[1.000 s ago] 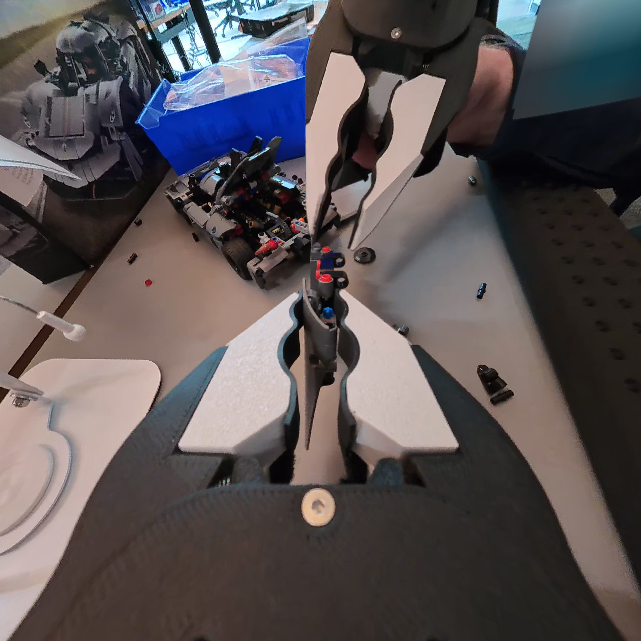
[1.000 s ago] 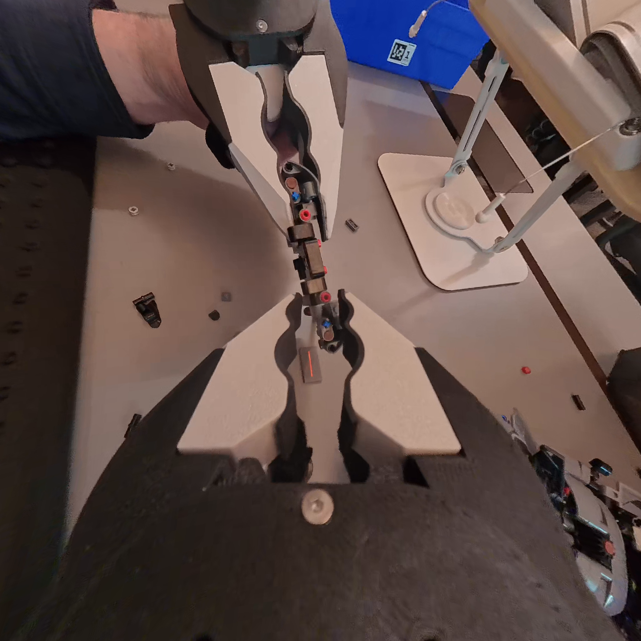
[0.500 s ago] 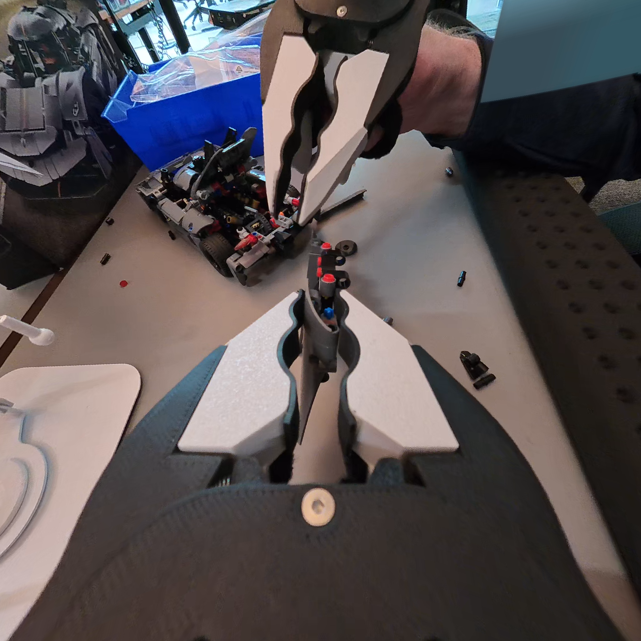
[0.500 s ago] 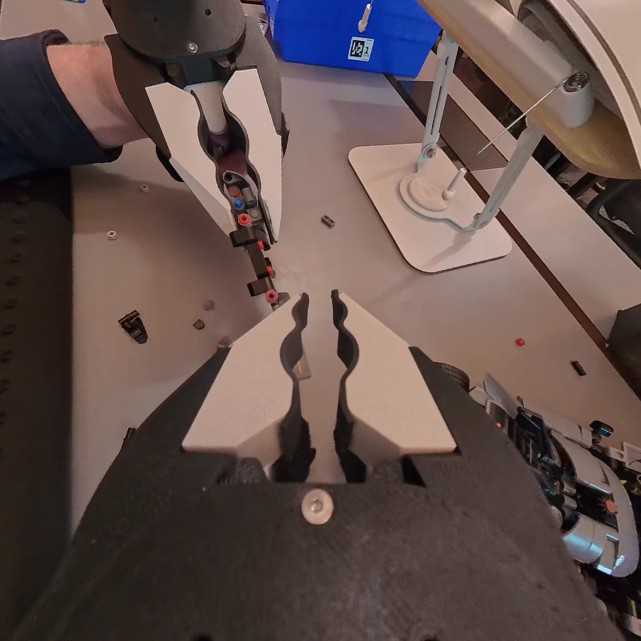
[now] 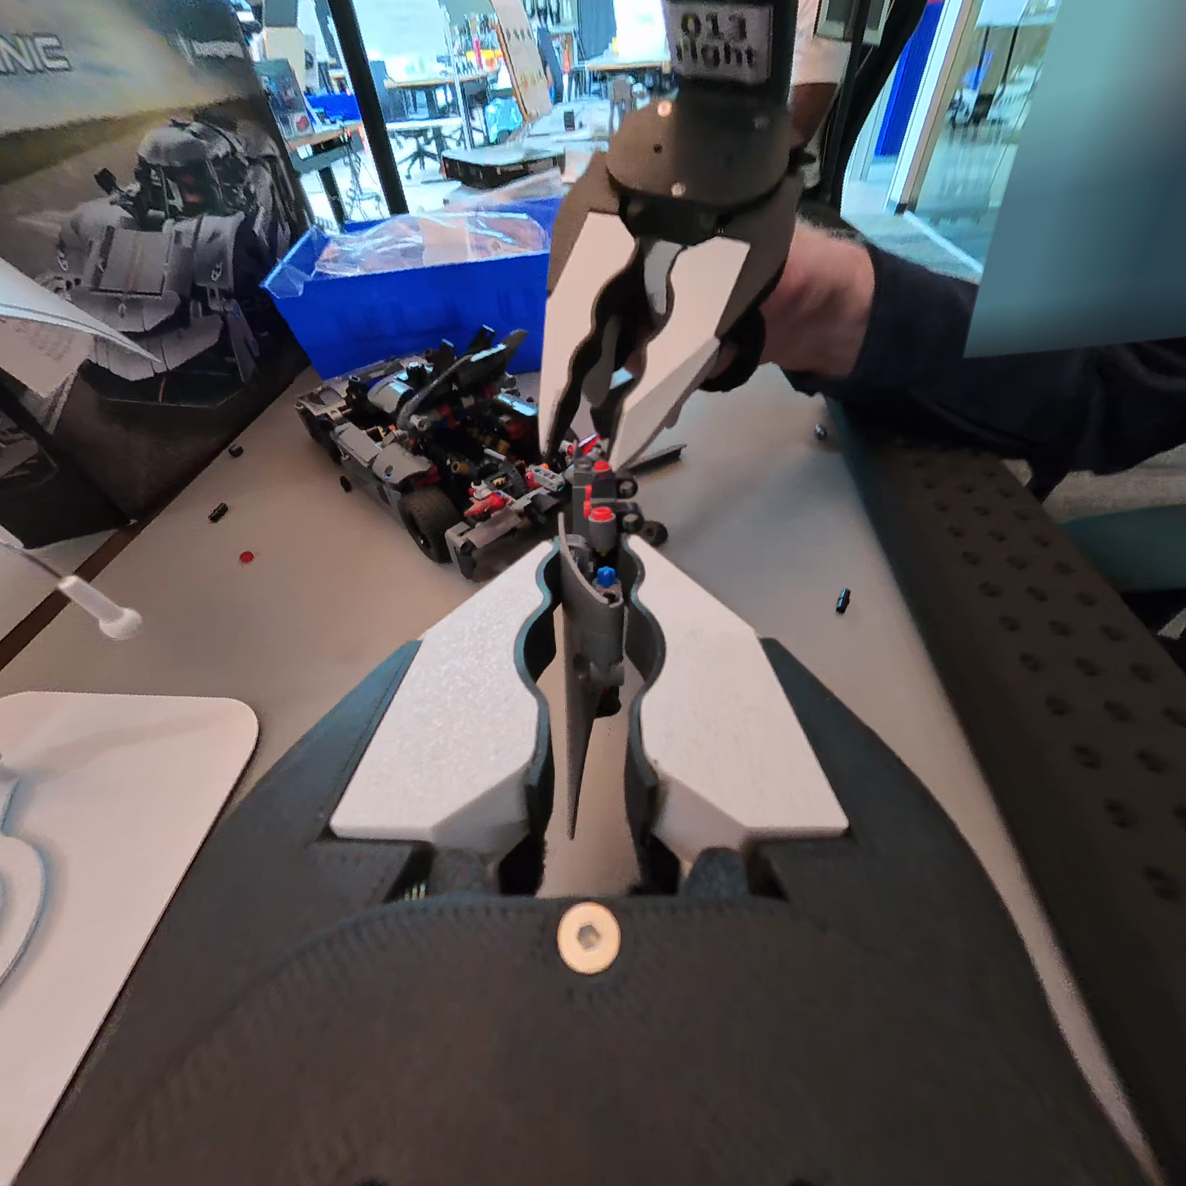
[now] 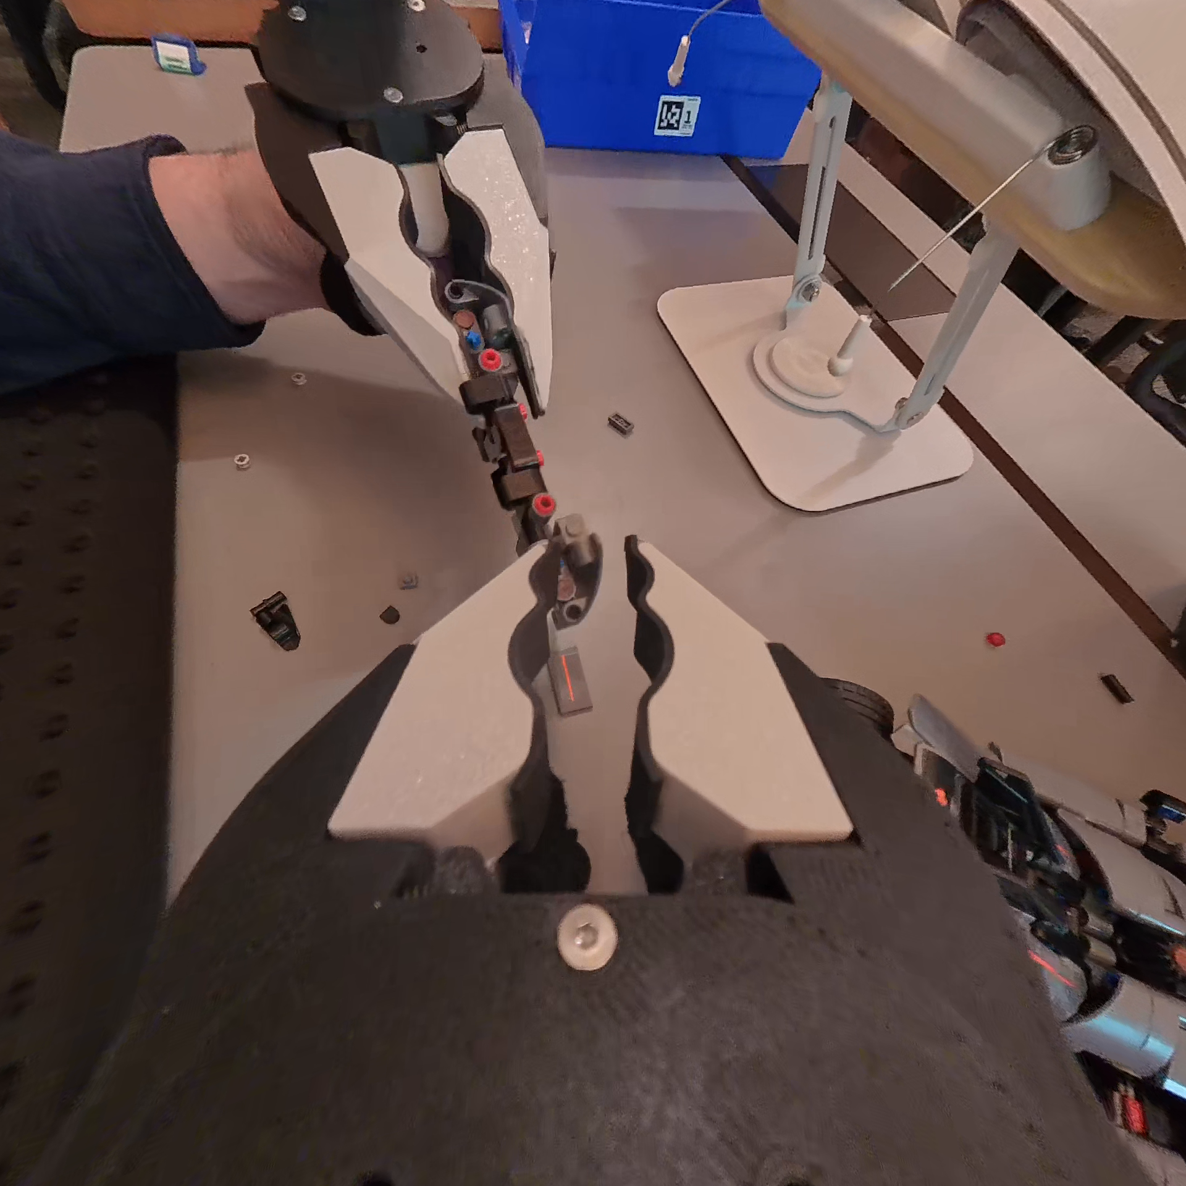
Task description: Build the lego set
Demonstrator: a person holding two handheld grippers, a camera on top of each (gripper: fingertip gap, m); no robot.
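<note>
Here, what my two wrist cameras give me:
Left tongs (image 5: pixel 590 552): I have them closed on the grey lego sub-assembly (image 5: pixel 593 616), gripped near its lower end; its red and blue pins stick out past the tips.
Right tongs (image 6: pixel 587 545): I see them parted, with a clear gap between the fingers, gripping nothing; the far end of the sub-assembly, a small grey tile with a red stripe, lies in the gap close to the finger on the view's left.
Sub-assembly position: held in the air above the grey worktop (image 6: pixel 706 565), spanning from one pair of tongs to the other.
Lego car (image 5: pixel 436 449): part-built, on the worktop behind the right tongs, in front of the blue bin (image 5: pixel 411 301).
Loose pieces: small black parts and a red stud (image 6: pixel 995 639) scattered on the worktop.
Lamp base (image 6: pixel 815 398): white, on the worktop beyond my right tongs.
</note>
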